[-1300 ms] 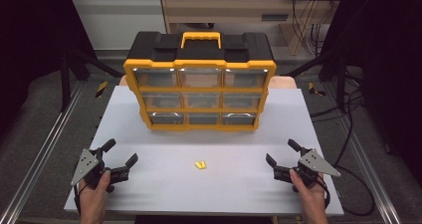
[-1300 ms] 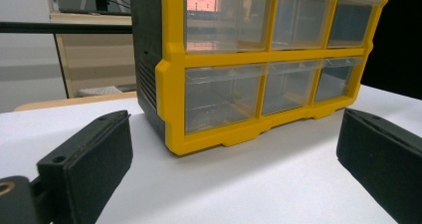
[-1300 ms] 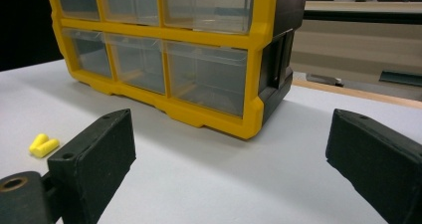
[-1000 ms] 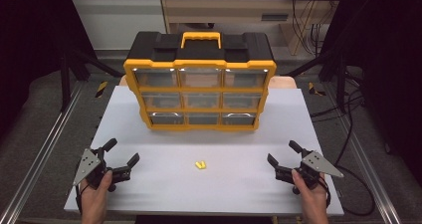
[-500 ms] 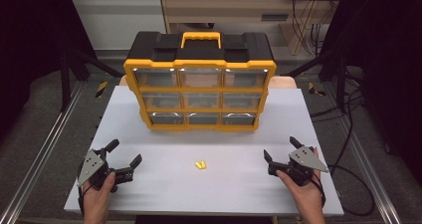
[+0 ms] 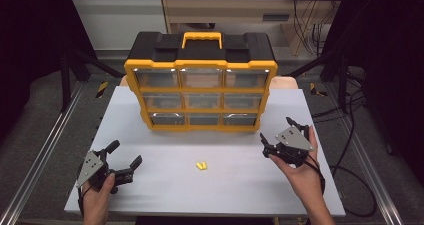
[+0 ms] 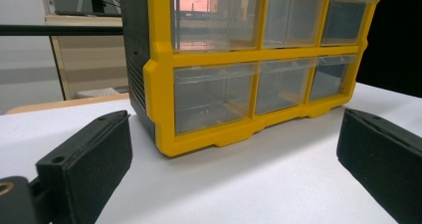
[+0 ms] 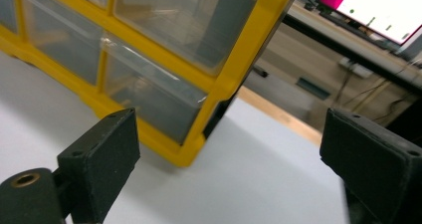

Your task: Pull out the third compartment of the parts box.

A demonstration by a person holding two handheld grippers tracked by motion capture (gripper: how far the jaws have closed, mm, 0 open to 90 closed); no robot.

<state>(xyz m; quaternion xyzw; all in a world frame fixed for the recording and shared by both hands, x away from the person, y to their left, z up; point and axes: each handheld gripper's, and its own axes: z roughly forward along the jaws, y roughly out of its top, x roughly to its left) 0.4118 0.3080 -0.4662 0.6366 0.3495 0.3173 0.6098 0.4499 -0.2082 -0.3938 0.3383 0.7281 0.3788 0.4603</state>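
Right now I'm in the approach: my right gripper (image 6: 278,131) sits just off the lower right corner of the drawer organizer (image 6: 200,85) at the bench's (image 6: 240,185) far side, jaws wide apart and empty. My left gripper (image 6: 124,155) waits near me, jaws apart. Next, I'd line up on a drawer front.

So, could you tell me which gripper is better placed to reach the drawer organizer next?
Right. The right gripper, open, sits close to the drawer organizer's lower right corner; the left gripper, also open, lies farther off.
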